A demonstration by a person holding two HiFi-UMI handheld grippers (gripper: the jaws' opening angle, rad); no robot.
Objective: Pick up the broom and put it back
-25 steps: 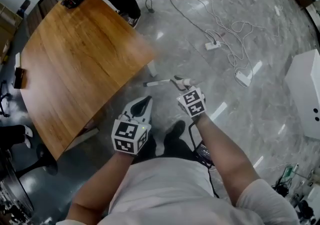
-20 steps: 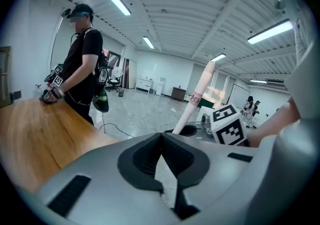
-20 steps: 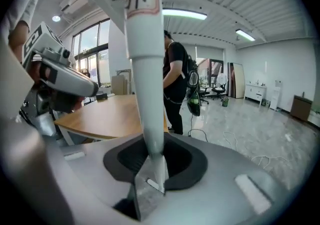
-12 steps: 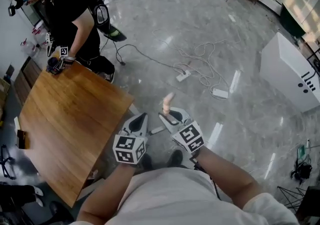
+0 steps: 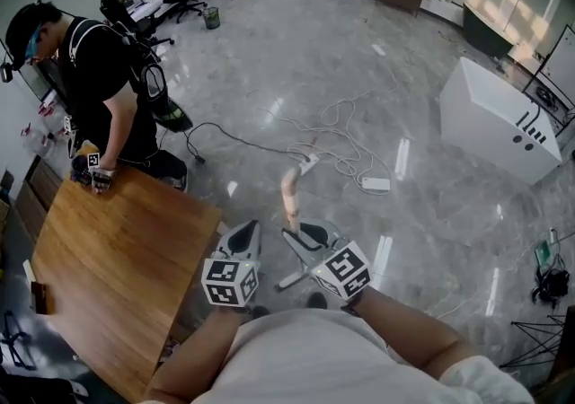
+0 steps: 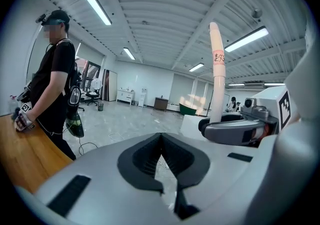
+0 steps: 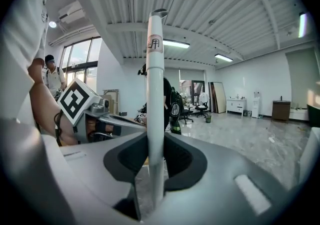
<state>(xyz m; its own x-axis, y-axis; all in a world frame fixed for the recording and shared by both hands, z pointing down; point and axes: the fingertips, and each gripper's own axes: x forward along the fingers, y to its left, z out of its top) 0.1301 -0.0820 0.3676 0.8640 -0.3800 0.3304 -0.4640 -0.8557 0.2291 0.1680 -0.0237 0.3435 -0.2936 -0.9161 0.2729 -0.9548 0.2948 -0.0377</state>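
Observation:
The broom's white handle stands nearly upright between the pads of my right gripper, which is shut on it. In the head view the handle's rounded top rises just ahead of the right gripper, and a lower stretch of the handle slants down under it. The brush end is hidden. My left gripper hovers beside it on the left, jaws shut with nothing in them. From the left gripper view the handle shows at the right, apart from the left jaws.
A wooden table lies at the left. Another person stands at its far corner with grippers in hand. Cables and power strips trail over the grey floor ahead. A white cabinet stands at the right.
Both grippers have risen. The broom handle, low near the floor before, has come up to nearly upright in the right gripper. The head view has tilted up to show more of the room.

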